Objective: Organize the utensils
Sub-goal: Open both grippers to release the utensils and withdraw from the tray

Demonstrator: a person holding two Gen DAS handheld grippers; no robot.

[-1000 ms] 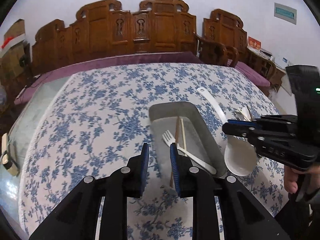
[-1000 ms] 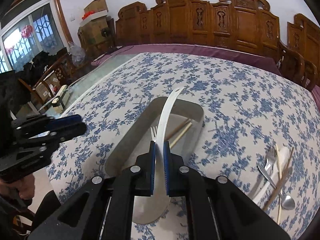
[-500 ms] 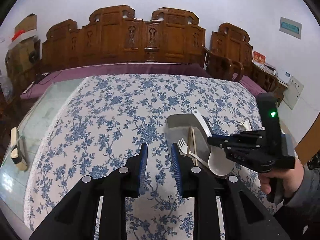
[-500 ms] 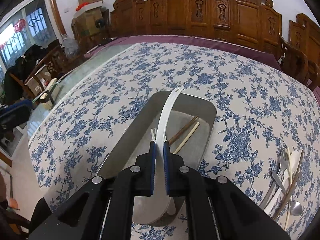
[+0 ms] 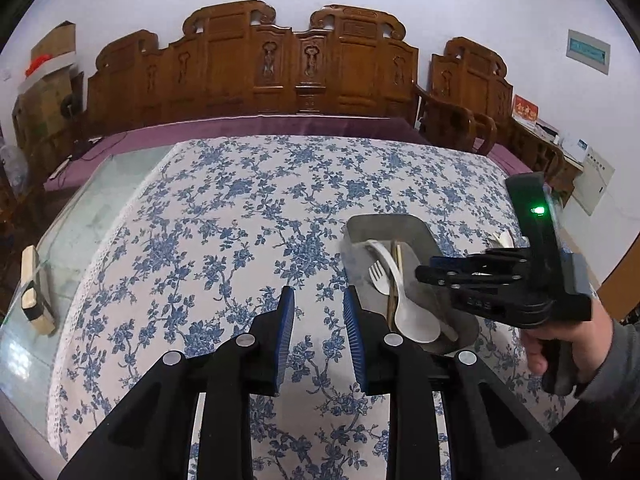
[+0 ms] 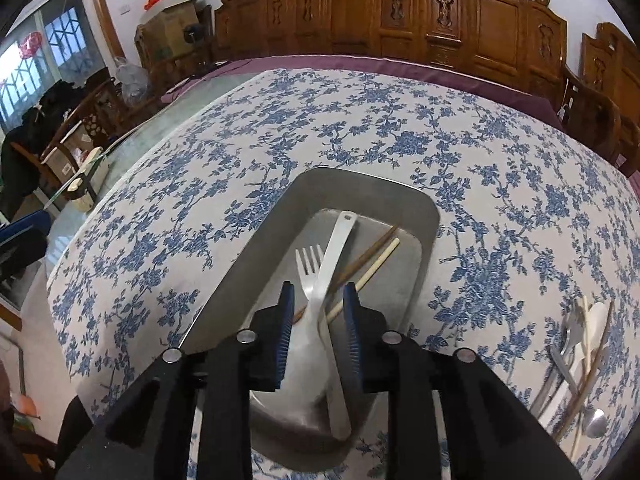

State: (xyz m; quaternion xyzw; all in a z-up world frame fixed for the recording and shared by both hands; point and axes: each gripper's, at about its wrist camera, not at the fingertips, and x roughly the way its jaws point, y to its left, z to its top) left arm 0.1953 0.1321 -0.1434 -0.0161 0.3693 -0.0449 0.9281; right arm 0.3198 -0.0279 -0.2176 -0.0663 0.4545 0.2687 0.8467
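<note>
A grey metal tray [image 6: 400,204] [image 5: 384,226] sits on the blue-flowered tablecloth. In it lie a white ladle-like spoon [image 6: 334,252] [image 5: 404,312], a white fork [image 6: 310,264] [image 5: 378,276] and two chopsticks [image 6: 374,262] [image 5: 396,268]. My right gripper [image 6: 316,320] is open just above the tray, its jaws on either side of the spoon and not touching it. It shows in the left wrist view [image 5: 424,270] over the tray's right side. My left gripper [image 5: 318,320] is open and empty above the cloth, left of the tray.
A pile of loose utensils [image 6: 580,360], metal and white spoons, a fork and chopsticks, lies on the cloth right of the tray. Carved wooden chairs [image 5: 304,68] ring the far side of the table. The table's bare glass edge [image 5: 72,240] is at the left.
My right gripper has opened and let go of the white spoon, which now lies in the tray over the fork. My left gripper has drawn back and to the left.
</note>
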